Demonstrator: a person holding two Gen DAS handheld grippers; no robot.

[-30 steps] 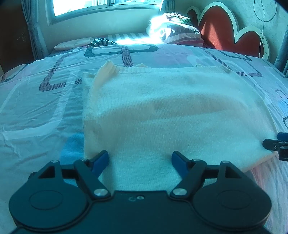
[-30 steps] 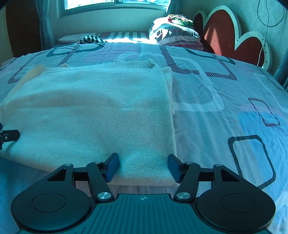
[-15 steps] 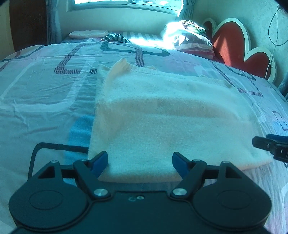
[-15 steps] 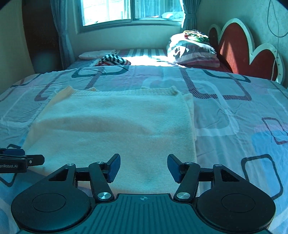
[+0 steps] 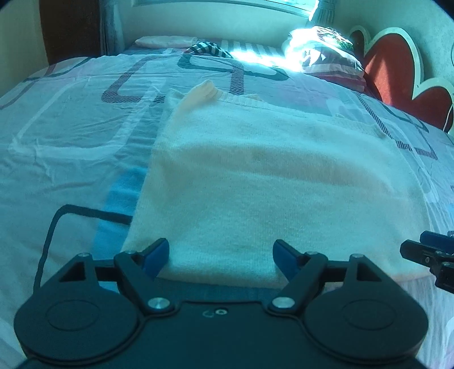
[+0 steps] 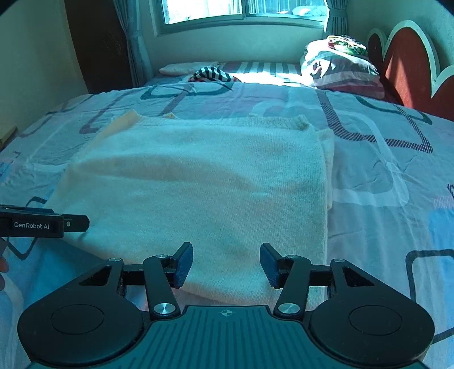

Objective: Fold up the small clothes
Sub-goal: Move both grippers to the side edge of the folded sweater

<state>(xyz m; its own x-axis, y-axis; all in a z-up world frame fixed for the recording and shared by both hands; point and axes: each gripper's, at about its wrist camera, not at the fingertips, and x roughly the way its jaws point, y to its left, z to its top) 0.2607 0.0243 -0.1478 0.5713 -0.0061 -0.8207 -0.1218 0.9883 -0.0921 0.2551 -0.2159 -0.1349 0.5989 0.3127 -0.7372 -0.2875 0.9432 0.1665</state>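
Note:
A cream knitted sweater (image 5: 269, 176) lies folded flat on the patterned bedsheet (image 5: 71, 142). My left gripper (image 5: 221, 249) hovers at the sweater's near hem by its left corner. Its blue pads straddle the edge, and the jaws are opening slightly without pressing the fabric. In the right wrist view the sweater (image 6: 198, 181) fills the middle, and my right gripper (image 6: 227, 255) straddles the near hem close to the right corner. Its jaws are closing with the hem between them, and the pads stand apart from the fabric. Each gripper shows in the other's view: right gripper (image 5: 425, 252), left gripper (image 6: 76, 222).
Stacked pillows (image 6: 340, 65) and a red heart-shaped headboard (image 6: 405, 56) stand at the far right. A striped garment (image 6: 211, 74) lies near the far edge under the window (image 6: 241, 11). Bare bedsheet (image 6: 383, 170) stretches to the sweater's right and left.
Both views have tipped up, showing more of the room and the sweater's near hem. The right gripper's jaws have narrowed. The left view has rolled. The sweater has not moved.

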